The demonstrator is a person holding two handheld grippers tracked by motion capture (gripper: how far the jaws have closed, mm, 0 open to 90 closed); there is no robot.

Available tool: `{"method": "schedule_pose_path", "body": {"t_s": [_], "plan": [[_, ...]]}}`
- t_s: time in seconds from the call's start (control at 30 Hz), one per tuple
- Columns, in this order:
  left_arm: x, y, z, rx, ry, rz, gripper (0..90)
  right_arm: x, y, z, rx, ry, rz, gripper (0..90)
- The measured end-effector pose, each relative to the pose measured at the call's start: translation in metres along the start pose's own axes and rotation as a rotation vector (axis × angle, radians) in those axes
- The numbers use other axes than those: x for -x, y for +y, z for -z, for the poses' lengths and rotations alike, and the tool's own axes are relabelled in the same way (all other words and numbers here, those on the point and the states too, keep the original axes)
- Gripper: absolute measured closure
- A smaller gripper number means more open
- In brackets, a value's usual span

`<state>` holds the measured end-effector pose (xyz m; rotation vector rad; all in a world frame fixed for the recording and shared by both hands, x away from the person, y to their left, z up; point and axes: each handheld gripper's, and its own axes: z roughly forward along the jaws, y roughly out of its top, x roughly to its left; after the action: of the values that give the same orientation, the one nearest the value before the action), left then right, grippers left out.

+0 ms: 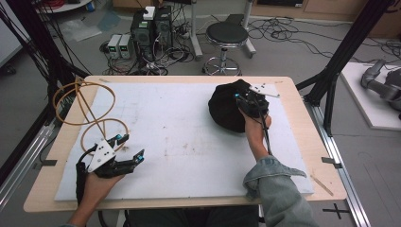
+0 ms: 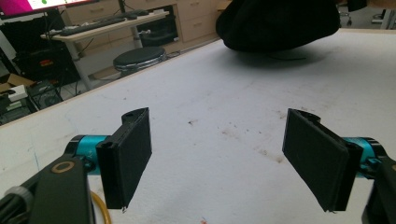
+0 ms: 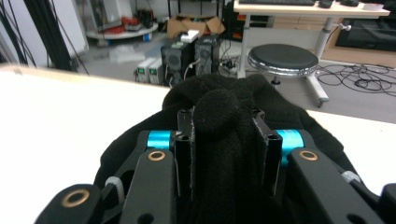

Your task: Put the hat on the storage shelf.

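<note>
A bunched black fleece cloth (image 1: pixel 227 109) lies on the white mat at the far right. My right gripper (image 1: pixel 247 101) is shut on a thick fold of that black cloth (image 3: pixel 223 135), the fabric squeezed between both jaws and bulging above them. My left gripper (image 1: pixel 131 147) rests low near the mat's front left, jaws wide apart with nothing between them. In the left gripper view the open gripper (image 2: pixel 217 156) faces across the bare mat, and the black cloth (image 2: pixel 280 23) sits far off at the top.
A coil of tan tubing (image 1: pixel 85 111) lies over the table's left edge beside my left hand. The white mat (image 1: pixel 179 142) covers most of the wooden table (image 1: pixel 302 142). Behind the table stand a black stool (image 1: pixel 226 35), computer boxes (image 1: pixel 151 28) and loose cables.
</note>
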<state>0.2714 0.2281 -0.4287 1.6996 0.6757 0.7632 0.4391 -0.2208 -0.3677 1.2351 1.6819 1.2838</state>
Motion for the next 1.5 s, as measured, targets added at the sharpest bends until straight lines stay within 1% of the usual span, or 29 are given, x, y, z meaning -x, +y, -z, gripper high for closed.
{"method": "schedule_pose_path", "body": {"t_s": [0.07, 0.1, 0.17, 0.2, 0.23, 0.27, 0.3, 0.4, 0.43, 0.5, 0.53, 0.63, 0.7, 0.77, 0.9, 0.93, 0.97, 1.03, 1.07, 1.1, 1.13, 1.17, 1.2, 1.23, 1.3, 1.33, 1.5], "plan": [[0.000, 0.000, 0.000, 0.001, 0.000, -0.002, 24.1, -0.001, 0.005, 0.002, 0.010, -0.010, -0.011, 68.7], [0.001, 0.001, 0.000, 0.002, -0.004, -0.004, 24.1, 0.000, 0.008, 0.002, 0.020, -0.011, -0.015, 68.8], [0.002, 0.001, 0.001, 0.008, -0.008, -0.010, 24.2, -0.001, 0.013, 0.004, 0.026, -0.008, -0.035, 68.8], [0.002, 0.001, 0.002, 0.010, -0.008, -0.015, 24.2, -0.001, 0.013, 0.004, 0.026, -0.008, -0.035, 68.8], [0.002, 0.001, 0.002, 0.010, -0.009, -0.020, 24.2, -0.002, 0.019, 0.005, 0.033, -0.005, -0.048, 68.8], [0.002, 0.002, 0.003, 0.009, -0.009, -0.024, 24.2, -0.002, 0.019, 0.005, 0.033, -0.005, -0.048, 68.8], [0.003, 0.002, 0.003, 0.009, -0.007, -0.026, 24.3, -0.004, 0.025, 0.007, 0.041, 0.003, -0.056, 68.8], [0.003, 0.002, 0.006, 0.012, -0.012, -0.030, 24.3, -0.007, 0.030, 0.009, 0.052, 0.004, -0.052, 68.8], [0.003, 0.003, 0.007, 0.011, -0.010, -0.034, 24.3, -0.010, 0.037, 0.010, 0.066, 0.013, -0.060, 68.8], [0.004, 0.003, 0.010, 0.015, -0.015, -0.038, 24.3, -0.012, 0.040, 0.011, 0.069, 0.014, -0.066, 68.8], [0.005, 0.003, 0.011, 0.015, -0.015, -0.040, 24.3, -0.016, 0.046, 0.013, 0.083, 0.014, -0.063, 68.8], [0.007, 0.004, 0.016, 0.009, -0.019, -0.053, 25.2, -0.022, 0.054, 0.014, 0.099, 0.016, -0.075, 68.8], [0.009, 0.004, 0.018, 0.004, -0.022, -0.062, 25.3, -0.027, 0.060, 0.014, 0.102, 0.017, -0.078, 68.7], [0.010, 0.004, 0.019, 0.003, -0.024, -0.059, 25.3, -0.030, 0.062, 0.014, 0.106, 0.017, -0.078, 68.7], [0.012, 0.004, 0.022, -0.002, -0.017, -0.069, 25.3, -0.043, 0.076, 0.015, 0.127, 0.039, -0.090, 68.7], [0.013, 0.004, 0.023, -0.004, -0.018, -0.069, 25.3, -0.043, 0.076, 0.015, 0.127, 0.039, -0.090, 68.7], [0.012, 0.003, 0.024, -0.006, -0.016, -0.071, 25.3, -0.049, 0.082, 0.015, 0.136, 0.051, -0.090, 68.7], [0.012, 0.003, 0.025, -0.008, -0.012, -0.069, 25.3, -0.051, 0.085, 0.015, 0.138, 0.055, -0.091, 68.7], [0.011, 0.002, 0.026, -0.011, -0.010, -0.068, 25.3, -0.057, 0.090, 0.015, 0.144, 0.067, -0.089, 68.7], [0.011, 0.002, 0.026, -0.011, -0.007, -0.068, 25.3, -0.057, 0.090, 0.015, 0.144, 0.067, -0.089, 68.7], [0.010, 0.002, 0.027, -0.010, -0.005, -0.065, 25.3, -0.060, 0.093, 0.015, 0.150, 0.074, -0.085, 68.7], [0.009, 0.002, 0.027, -0.012, -0.002, -0.068, 25.3, -0.066, 0.098, 0.013, 0.157, 0.087, -0.086, 68.6], [0.008, 0.001, 0.027, -0.013, 0.000, -0.063, 25.3, -0.066, 0.098, 0.013, 0.157, 0.087, -0.086, 68.6], [0.008, 0.001, 0.027, -0.015, 0.001, -0.060, 25.3, -0.068, 0.100, 0.013, 0.162, 0.094, -0.085, 68.6], [0.007, 0.000, 0.027, -0.019, 0.001, -0.065, 25.3, -0.076, 0.106, 0.011, 0.167, 0.110, -0.094, 68.6], [0.007, 0.000, 0.027, -0.021, 0.000, -0.065, 25.2, -0.082, 0.111, 0.011, 0.174, 0.122, -0.087, 68.6], [0.008, 0.000, 0.027, -0.029, -0.001, -0.066, 25.3, -0.102, 0.125, 0.009, 0.189, 0.163, -0.089, 68.6]]}}
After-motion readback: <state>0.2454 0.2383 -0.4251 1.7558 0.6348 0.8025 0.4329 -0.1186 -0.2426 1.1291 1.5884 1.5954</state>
